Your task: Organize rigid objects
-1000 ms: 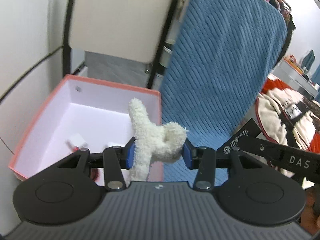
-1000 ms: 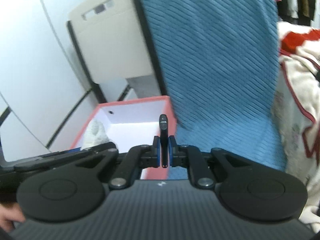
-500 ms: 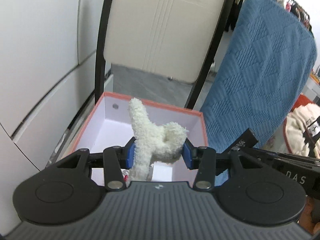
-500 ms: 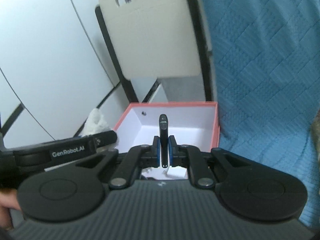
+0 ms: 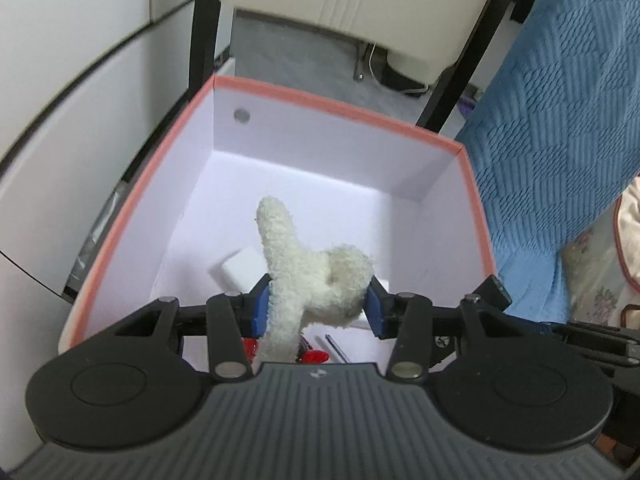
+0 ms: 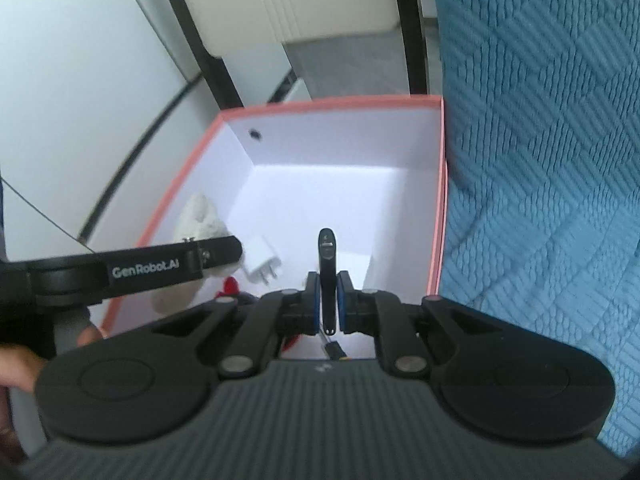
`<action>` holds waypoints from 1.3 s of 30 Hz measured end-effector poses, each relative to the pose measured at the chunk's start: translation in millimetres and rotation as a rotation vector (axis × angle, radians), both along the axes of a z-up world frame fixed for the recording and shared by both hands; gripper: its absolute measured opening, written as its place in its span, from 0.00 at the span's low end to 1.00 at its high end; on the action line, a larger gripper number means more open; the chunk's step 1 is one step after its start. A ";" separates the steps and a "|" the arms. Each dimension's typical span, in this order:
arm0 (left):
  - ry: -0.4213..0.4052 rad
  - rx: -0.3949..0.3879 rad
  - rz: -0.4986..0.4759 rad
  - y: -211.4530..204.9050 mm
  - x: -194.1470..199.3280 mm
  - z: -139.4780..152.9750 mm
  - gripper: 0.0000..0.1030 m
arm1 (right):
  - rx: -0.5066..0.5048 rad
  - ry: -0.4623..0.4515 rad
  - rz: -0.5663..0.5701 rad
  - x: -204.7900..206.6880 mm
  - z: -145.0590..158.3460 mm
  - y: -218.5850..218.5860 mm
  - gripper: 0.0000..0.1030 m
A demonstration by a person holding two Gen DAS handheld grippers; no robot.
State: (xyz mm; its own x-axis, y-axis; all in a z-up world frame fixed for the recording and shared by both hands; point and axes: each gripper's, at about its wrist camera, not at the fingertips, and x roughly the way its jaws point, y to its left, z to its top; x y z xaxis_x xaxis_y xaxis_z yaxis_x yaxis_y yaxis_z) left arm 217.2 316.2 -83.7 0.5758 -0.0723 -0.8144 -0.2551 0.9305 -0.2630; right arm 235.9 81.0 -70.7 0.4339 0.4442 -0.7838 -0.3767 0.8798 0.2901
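Plush toy point(image 5: 308, 280) upright in left tongs point(image 5: 316, 310)

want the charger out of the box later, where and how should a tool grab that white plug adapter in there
Grip the white plug adapter across its flat body, coming straight down from above. It lies flat on the floor of the pink box with its prongs pointing toward the camera, so the smooth side faces suit the pads; avoid the prongs.

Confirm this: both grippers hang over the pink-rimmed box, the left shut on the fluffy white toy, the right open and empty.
Not quite. The right gripper is shut on a slim black object, as the right wrist view shows. The rest holds: left gripper grips the fluffy white toy over the box.
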 end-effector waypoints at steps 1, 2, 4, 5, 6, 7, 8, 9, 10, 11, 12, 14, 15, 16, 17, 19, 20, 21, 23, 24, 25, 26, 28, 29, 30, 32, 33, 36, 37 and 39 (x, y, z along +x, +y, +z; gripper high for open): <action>0.011 -0.001 -0.004 -1.0 2.8 -4.5 0.51 | 0.000 0.007 -0.002 2.0 -4.3 0.5 0.12; 0.020 0.000 -0.008 -1.4 4.6 -7.7 0.51 | -0.005 0.012 -0.014 3.9 -9.5 1.1 0.12; 0.046 0.005 -0.011 -3.1 10.1 -17.4 0.51 | -0.008 0.032 -0.024 7.0 -18.6 2.6 0.12; 0.054 0.007 -0.013 -3.4 11.8 -20.8 0.51 | 0.000 0.043 -0.020 7.8 -21.9 3.6 0.12; 0.062 0.009 -0.016 -4.2 12.7 -23.7 0.51 | 0.005 0.052 -0.014 7.5 -24.8 4.0 0.12; 0.071 0.009 -0.017 -3.6 13.7 -28.7 0.51 | -0.004 0.059 -0.011 7.4 -28.9 5.5 0.12; 0.070 0.009 -0.017 -2.8 14.7 -31.0 0.51 | -0.016 0.064 -0.009 7.9 -31.7 7.0 0.12; 0.068 0.004 -0.018 -2.5 14.9 -32.0 0.51 | -0.022 0.068 -0.006 8.0 -34.0 7.8 0.12; 0.067 -0.002 -0.017 -2.0 15.1 -32.6 0.51 | -0.022 0.069 -0.001 8.1 -36.2 8.8 0.12; 0.067 -0.005 -0.014 -1.5 14.7 -32.6 0.51 | -0.021 0.066 0.002 7.5 -36.5 9.5 0.12; 0.063 -0.006 -0.011 -1.0 14.2 -33.0 0.51 | -0.021 0.061 0.005 7.0 -36.1 10.2 0.12; 0.056 -0.005 -0.013 -2.0 13.2 -32.2 0.51 | -0.026 0.049 0.013 7.5 -35.9 11.7 0.13; 0.059 -0.003 -0.013 -2.6 12.6 -31.9 0.52 | -0.027 0.047 0.016 7.4 -35.4 11.8 0.13; 0.060 -0.001 -0.013 -3.0 12.1 -31.7 0.53 | -0.024 0.043 0.018 7.8 -34.3 10.8 0.13; 0.057 -0.001 -0.013 -3.1 10.0 -30.0 0.54 | -0.020 0.039 0.018 7.2 -32.8 9.5 0.13; 0.039 0.004 -0.010 -2.5 7.8 -25.5 0.60 | -0.018 0.026 0.025 5.8 -28.5 7.2 0.13; 0.032 0.007 -0.005 -2.6 5.9 -22.1 0.60 | -0.021 0.017 0.026 4.7 -25.0 6.5 0.14; 0.024 0.009 -0.001 -2.7 2.9 -17.9 0.60 | -0.021 0.008 0.027 4.0 -21.2 5.0 0.14; -0.003 0.011 0.007 -2.8 -3.4 -5.8 0.60 | -0.006 -0.009 0.023 2.1 -10.8 0.0 0.14; -0.015 0.015 0.011 -3.1 -7.4 1.0 0.60 | 0.006 -0.015 0.020 1.2 -5.4 -2.9 0.14; -0.026 0.021 0.016 -3.6 -11.3 8.7 0.60 | 0.018 -0.025 0.016 -0.7 1.9 -6.1 0.14; -0.042 0.027 0.021 -4.3 -16.0 17.3 0.60 | 0.024 -0.038 0.012 -2.8 8.4 -8.6 0.14; -0.078 0.038 0.031 -6.4 -26.9 36.1 0.60 | 0.033 -0.075 0.011 -8.9 23.5 -13.2 0.14; -0.092 0.043 0.037 -7.6 -32.2 44.7 0.61 | 0.041 -0.094 0.012 -12.6 30.4 -16.0 0.14; -0.111 0.052 0.040 -9.8 -38.6 54.8 0.61 | 0.050 -0.112 0.013 -16.7 37.7 -18.5 0.14; -0.142 0.071 0.042 -14.0 -49.4 72.3 0.61 | 0.061 -0.144 0.017 -24.9 51.5 -22.3 0.14; -0.159 0.080 0.044 -16.8 -56.0 82.1 0.61 | 0.065 -0.155 0.018 -28.3 57.1 -23.5 0.14; -0.206 0.095 0.058 -24.1 -73.0 109.4 0.61 | 0.088 -0.186 0.021 -40.4 75.7 -28.8 0.14; -0.220 0.099 0.063 -25.7 -79.0 117.3 0.61 | 0.095 -0.201 0.022 -45.5 83.1 -31.3 0.14; -0.247 0.108 0.070 -29.7 -92.1 132.2 0.62 | 0.105 -0.234 0.026 -55.8 96.0 -35.8 0.14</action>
State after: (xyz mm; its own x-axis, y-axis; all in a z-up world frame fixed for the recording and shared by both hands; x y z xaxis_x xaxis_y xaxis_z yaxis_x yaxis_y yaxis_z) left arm 125.1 286.5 48.5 0.7584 0.0548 -0.6495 -0.2606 0.9388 -0.2251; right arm 180.1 45.2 25.3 0.5853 0.5315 -0.6123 -0.4668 0.8384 0.2815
